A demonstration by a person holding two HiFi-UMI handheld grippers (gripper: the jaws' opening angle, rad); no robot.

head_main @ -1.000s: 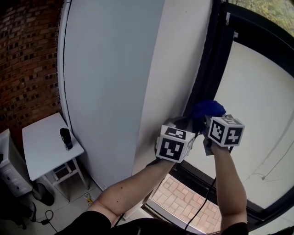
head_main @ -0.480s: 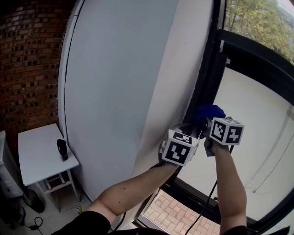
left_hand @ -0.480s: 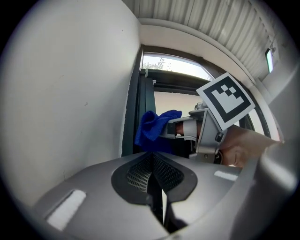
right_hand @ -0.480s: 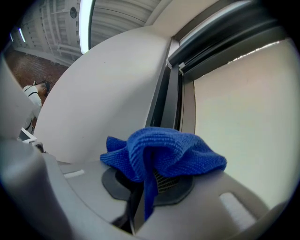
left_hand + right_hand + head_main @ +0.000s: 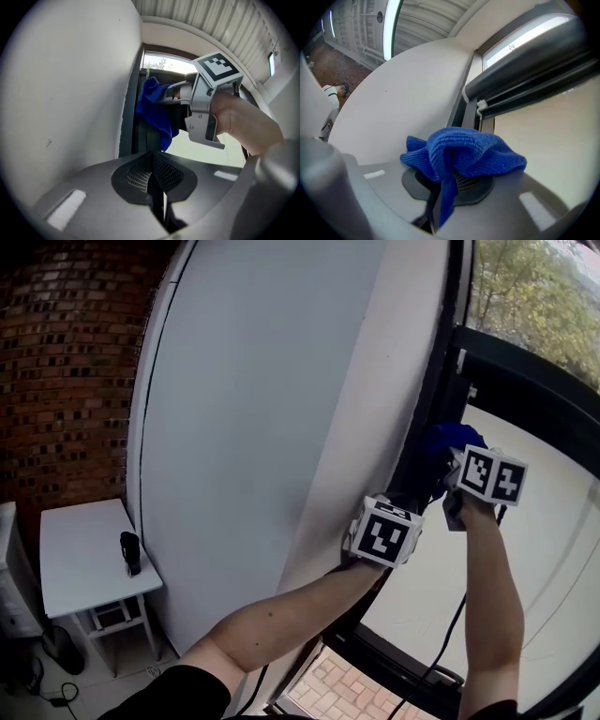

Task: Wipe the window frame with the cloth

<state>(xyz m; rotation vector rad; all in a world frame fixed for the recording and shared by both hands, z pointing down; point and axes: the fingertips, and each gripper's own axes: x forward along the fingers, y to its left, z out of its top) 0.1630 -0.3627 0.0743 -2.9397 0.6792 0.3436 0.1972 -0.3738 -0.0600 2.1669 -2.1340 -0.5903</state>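
Observation:
My right gripper [image 5: 448, 470] is shut on a bunched blue cloth [image 5: 450, 439], pressed against the dark vertical window frame [image 5: 433, 399] beside the white wall. From the right gripper view the cloth [image 5: 461, 154] drapes over the jaws, with the frame [image 5: 469, 112] just ahead. In the left gripper view the cloth [image 5: 154, 112] and the right gripper [image 5: 174, 96] appear up ahead against the frame [image 5: 136, 117]. My left gripper [image 5: 152, 176] is shut and empty; in the head view its cube [image 5: 386, 532] hangs lower, close to the wall corner.
A curved white wall panel [image 5: 272, 409] fills the left. A dark horizontal crossbar [image 5: 534, 371] spans the window on the right. Below left stands a small white table [image 5: 80, 554] with a dark object [image 5: 130, 552] on it. A brick wall [image 5: 66, 362] lies behind.
Both grippers have risen along the frame. The right gripper with the cloth moved up and to the right; the left followed upward, staying lower.

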